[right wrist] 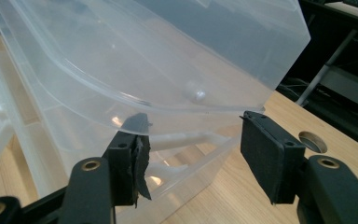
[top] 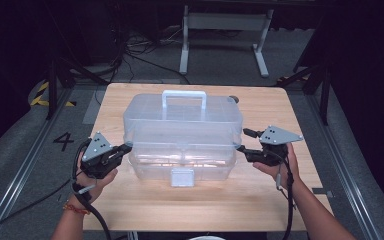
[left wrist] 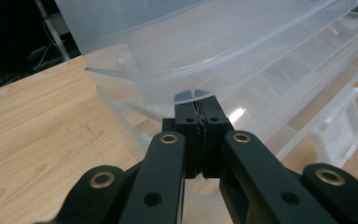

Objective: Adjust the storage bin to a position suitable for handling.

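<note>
- Left gripper (left wrist: 196, 100) of mine clenched on thin rim of clear plastic tiered storage box (top: 182, 135); right gripper (right wrist: 193, 140) gaping beside it.
- Light, slick, flexes; best gripped at rims.

I am seeing a clear box (top: 182, 132), black grippers (top: 107, 159) and a light wood table (top: 200, 205).
</note>
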Tool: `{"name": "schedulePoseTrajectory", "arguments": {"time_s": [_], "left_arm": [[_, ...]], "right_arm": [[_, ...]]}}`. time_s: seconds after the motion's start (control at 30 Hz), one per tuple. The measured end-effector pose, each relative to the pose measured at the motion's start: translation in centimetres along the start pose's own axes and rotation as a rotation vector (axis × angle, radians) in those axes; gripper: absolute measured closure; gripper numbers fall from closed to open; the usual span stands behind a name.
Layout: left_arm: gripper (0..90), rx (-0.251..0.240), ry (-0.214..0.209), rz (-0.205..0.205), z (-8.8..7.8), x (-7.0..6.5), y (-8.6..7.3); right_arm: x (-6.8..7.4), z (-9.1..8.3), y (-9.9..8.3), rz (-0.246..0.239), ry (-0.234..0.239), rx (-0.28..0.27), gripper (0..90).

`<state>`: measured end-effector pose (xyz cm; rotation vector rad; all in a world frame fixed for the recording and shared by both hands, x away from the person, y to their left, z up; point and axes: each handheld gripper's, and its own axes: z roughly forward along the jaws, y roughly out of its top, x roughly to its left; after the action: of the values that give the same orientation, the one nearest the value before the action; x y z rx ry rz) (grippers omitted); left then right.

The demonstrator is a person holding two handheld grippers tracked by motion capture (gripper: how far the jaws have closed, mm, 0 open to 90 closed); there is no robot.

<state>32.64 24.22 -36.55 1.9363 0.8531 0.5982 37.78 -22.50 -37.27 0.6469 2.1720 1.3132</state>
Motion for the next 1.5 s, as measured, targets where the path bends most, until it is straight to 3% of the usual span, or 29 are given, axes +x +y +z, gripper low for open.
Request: {"name": "schedulePoseTrajectory", "arguments": {"time_s": [0.37, 0.67, 1.17, 1.5], "left_arm": [[86.1, 0.000, 0.015, -0.011, -0.7, 0.3, -0.8], [83.2, 0.057, 0.019, 0.007, -0.5, 0.1, -2.2], [80.8, 0.094, -0.009, 0.010, 0.4, -0.4, -3.1], [79.9, 0.093, -0.016, 0.012, 0.5, -0.1, -3.1]], "right_arm": [[0.0, -0.1, 0.4, 0.004, -0.029, -0.042, 45.4], [-0.3, -0.2, 1.0, 0.010, -0.064, -0.088, 48.2], [-0.5, 0.3, 1.8, 0.000, -0.082, -0.148, 64.0], [-0.5, 0.7, 2.2, 0.051, -0.133, -0.213, 67.2]]}}
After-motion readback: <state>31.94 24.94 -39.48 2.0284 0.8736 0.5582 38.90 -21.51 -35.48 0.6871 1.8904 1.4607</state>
